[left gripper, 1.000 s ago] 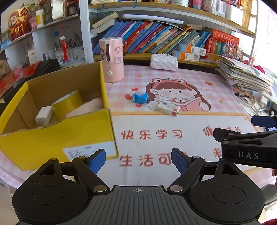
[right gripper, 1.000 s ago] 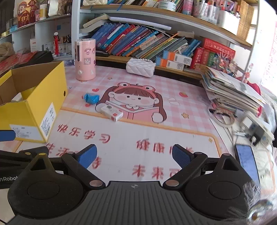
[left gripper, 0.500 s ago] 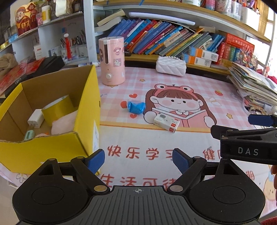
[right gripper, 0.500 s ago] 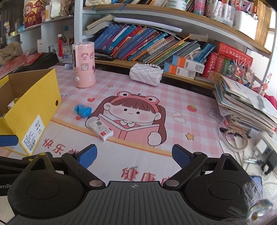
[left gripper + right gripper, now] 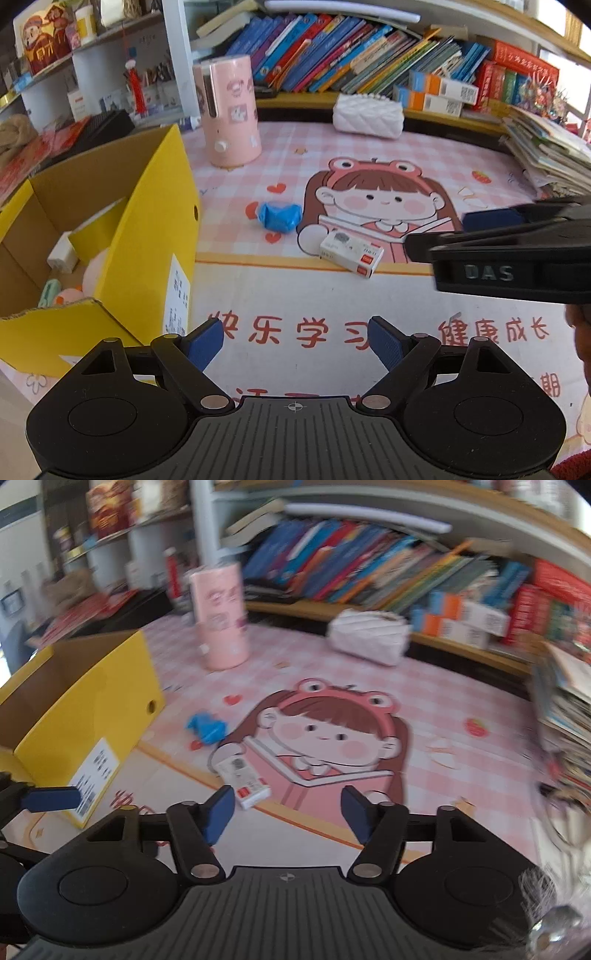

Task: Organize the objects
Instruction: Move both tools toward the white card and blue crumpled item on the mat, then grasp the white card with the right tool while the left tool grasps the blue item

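A small white box with a red end lies on the pink cartoon desk mat; it also shows in the right wrist view, just ahead of my right gripper, which is open and empty. A crumpled blue wrapper lies to its left. An open yellow cardboard box stands at the left with several items inside. My left gripper is open and empty, low over the mat. The right gripper's black side shows at right in the left wrist view.
A pink cylindrical appliance and a white quilted pouch stand at the back of the mat. A shelf of books runs behind. A stack of papers lies at the right.
Both grippers moved forward toward the white box and blue wrapper, the right one fast and blurred. The right gripper's jaws have narrowed a little. The yellow box has slid leftward in view.
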Demonstrator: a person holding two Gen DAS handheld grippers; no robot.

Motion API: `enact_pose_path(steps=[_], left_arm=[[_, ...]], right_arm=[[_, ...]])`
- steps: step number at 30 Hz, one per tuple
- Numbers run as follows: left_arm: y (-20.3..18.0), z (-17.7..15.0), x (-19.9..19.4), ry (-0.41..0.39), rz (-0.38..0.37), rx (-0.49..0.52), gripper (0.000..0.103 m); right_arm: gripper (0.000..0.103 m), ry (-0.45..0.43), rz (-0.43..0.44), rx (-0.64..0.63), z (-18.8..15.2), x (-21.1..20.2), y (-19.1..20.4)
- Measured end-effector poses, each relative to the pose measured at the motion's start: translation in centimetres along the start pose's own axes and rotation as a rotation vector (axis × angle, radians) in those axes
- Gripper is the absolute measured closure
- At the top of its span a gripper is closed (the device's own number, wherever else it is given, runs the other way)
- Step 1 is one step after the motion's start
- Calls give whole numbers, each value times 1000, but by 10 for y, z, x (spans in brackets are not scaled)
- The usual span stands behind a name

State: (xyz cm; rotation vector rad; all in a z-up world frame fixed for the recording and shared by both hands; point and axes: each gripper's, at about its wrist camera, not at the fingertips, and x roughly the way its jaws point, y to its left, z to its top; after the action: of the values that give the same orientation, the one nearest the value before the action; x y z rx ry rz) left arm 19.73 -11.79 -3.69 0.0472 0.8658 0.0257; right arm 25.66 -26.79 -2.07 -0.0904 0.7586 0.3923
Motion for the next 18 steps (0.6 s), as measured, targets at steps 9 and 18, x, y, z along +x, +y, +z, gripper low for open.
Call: enact_pose_path(steps=[9, 18], left_arm=[[-3, 3, 11, 27, 32, 13, 16], [-4, 5, 15, 36, 47, 38, 16]], right_arm=[[44, 108, 125, -194, 17, 63, 15], [46, 214, 176, -291, 24, 104, 27]])
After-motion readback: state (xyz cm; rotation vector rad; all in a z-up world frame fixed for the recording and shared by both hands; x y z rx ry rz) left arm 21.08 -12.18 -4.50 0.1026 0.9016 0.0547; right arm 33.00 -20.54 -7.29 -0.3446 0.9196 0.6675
